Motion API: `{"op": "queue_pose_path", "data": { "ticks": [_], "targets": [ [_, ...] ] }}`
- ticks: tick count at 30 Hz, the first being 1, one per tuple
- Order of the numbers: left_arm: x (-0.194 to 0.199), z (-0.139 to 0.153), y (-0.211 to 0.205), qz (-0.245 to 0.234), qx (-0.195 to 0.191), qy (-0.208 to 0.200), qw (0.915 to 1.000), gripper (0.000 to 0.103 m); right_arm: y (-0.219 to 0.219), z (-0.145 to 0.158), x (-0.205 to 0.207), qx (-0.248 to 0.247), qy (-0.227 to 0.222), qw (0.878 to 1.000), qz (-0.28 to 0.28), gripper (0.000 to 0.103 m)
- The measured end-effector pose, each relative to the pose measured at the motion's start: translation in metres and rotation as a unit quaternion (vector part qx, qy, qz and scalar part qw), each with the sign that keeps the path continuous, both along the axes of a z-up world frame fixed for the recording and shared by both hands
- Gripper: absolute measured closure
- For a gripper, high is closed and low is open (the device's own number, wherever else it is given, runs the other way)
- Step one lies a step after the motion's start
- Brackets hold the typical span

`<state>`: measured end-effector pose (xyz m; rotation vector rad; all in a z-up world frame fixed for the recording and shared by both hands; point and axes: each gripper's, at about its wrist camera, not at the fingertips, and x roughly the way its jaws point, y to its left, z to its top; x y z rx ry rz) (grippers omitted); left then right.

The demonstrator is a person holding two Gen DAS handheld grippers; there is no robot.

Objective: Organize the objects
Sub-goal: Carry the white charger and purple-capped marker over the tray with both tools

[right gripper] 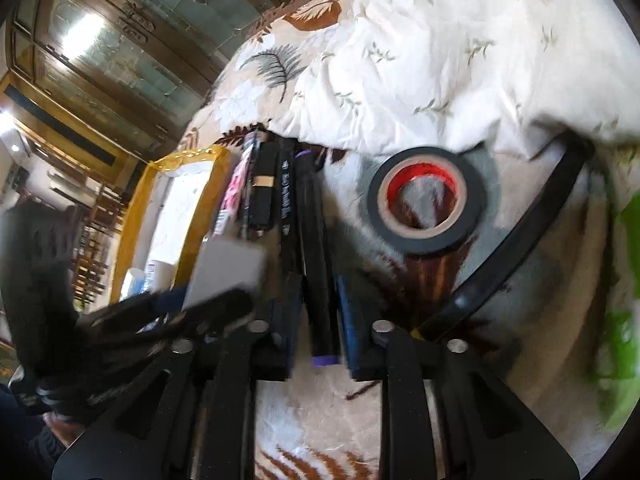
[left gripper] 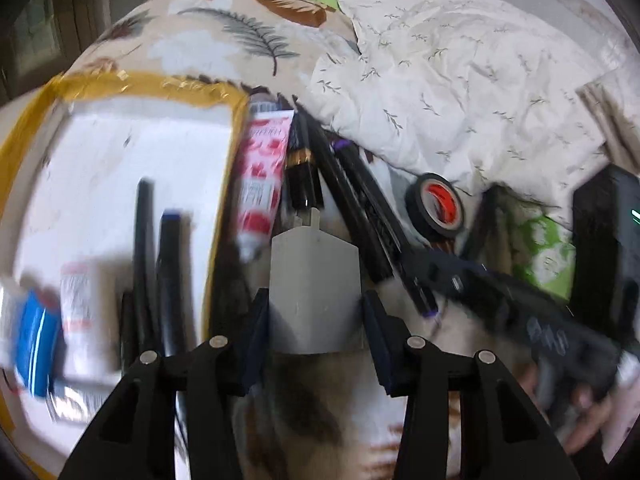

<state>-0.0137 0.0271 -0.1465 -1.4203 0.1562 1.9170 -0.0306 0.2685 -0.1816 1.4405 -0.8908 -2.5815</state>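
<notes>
My left gripper [left gripper: 316, 312] is shut on a white plug adapter [left gripper: 314, 280], held above the bedspread beside a white sheet bordered with yellow tape [left gripper: 120, 152]. That sheet holds black pens [left gripper: 144, 240], a white tube [left gripper: 80, 300] and a blue item [left gripper: 36, 336]. My right gripper [right gripper: 318, 320] straddles a black marker with purple ends [right gripper: 320, 280]; its jaws stand close on both sides of it. A pink floral tube [left gripper: 262, 176], a black and gold lipstick [left gripper: 300, 168] and more dark pens [left gripper: 360, 200] lie in a row. The adapter also shows in the right wrist view [right gripper: 224, 276].
A black tape roll with a red core [right gripper: 426, 200] lies right of the pens. A black strap [right gripper: 520, 248] curves beside it. A crumpled white leaf-print cloth [left gripper: 460, 80] covers the far side. A black box [left gripper: 604, 248] stands at the right. A wooden cabinet [right gripper: 100, 60] rises at left.
</notes>
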Motion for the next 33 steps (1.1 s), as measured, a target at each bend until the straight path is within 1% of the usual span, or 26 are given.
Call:
{"op": "queue_pose_path", "data": {
  "ticks": [1,4,7,8,10,11,12,14,15,16,17,19,21,24,28,31,33],
  "targets": [
    [0.005,0.003,-0.005,0.0,0.009,-0.002,1.0,0.058,0.002,0.0,-0.002,0.001,-0.002,1.0,-0.001,0.069],
    [0.014,0.008,-0.029,0.005,0.035,-0.017,0.9992,0.058,0.005,-0.001,-0.013,0.004,-0.012,1.0,-0.002,0.069],
    [0.013,0.012,-0.049,0.019,0.055,-0.015,0.9982,0.058,0.0,-0.003,-0.031,0.032,-0.02,0.999,0.01,0.069],
    [0.01,0.013,-0.055,0.026,0.061,-0.015,0.9977,0.058,-0.005,-0.004,-0.037,0.047,-0.024,0.998,0.022,0.069],
    [0.005,0.015,-0.067,0.031,0.085,-0.031,0.9954,0.058,-0.013,-0.002,-0.042,0.085,-0.03,0.996,0.028,0.079],
    [0.004,0.016,-0.071,0.037,0.092,-0.034,0.9945,0.058,-0.019,-0.003,-0.044,0.11,-0.035,0.993,0.032,0.079],
    [0.004,0.018,-0.073,0.039,0.092,-0.024,0.9947,0.058,-0.023,-0.003,-0.044,0.126,-0.037,0.991,0.035,0.084],
    [0.001,0.021,-0.078,0.039,0.11,-0.028,0.9928,0.058,-0.033,-0.001,-0.039,0.168,-0.045,0.984,0.04,0.087],
    [0.001,0.024,-0.083,0.041,0.12,-0.03,0.9914,0.058,-0.037,-0.001,-0.035,0.178,-0.049,0.982,0.041,0.088],
    [0.0,0.026,-0.086,0.043,0.122,-0.027,0.9913,0.058,-0.04,-0.001,-0.029,0.183,-0.052,0.981,0.04,0.088],
    [-0.001,0.028,-0.091,0.046,0.123,-0.024,0.9911,0.058,-0.042,0.0,-0.022,0.183,-0.053,0.981,0.037,0.088],
    [-0.006,0.029,-0.102,0.056,0.126,-0.027,0.9901,0.058,-0.04,0.006,-0.007,0.151,-0.043,0.987,0.016,0.088],
    [-0.013,0.03,-0.12,0.07,0.127,-0.025,0.9891,0.058,-0.042,0.02,0.007,0.107,-0.016,0.994,-0.005,0.088],
    [-0.031,0.032,-0.141,0.092,0.126,-0.026,0.9875,0.058,-0.063,0.041,0.011,0.061,0.027,0.998,0.004,0.088],
    [-0.06,0.037,-0.157,0.11,0.112,-0.015,0.9876,0.058,-0.101,0.058,-0.012,0.021,0.055,0.998,0.032,0.088],
    [-0.086,0.036,-0.156,0.108,0.092,-0.005,0.9899,0.058,-0.129,0.057,-0.044,0.02,0.05,0.997,0.052,0.088],
    [-0.105,0.032,-0.149,0.104,0.074,-0.006,0.9918,0.058,-0.143,0.051,-0.061,0.024,0.045,0.997,0.057,0.088]
  ]
}}
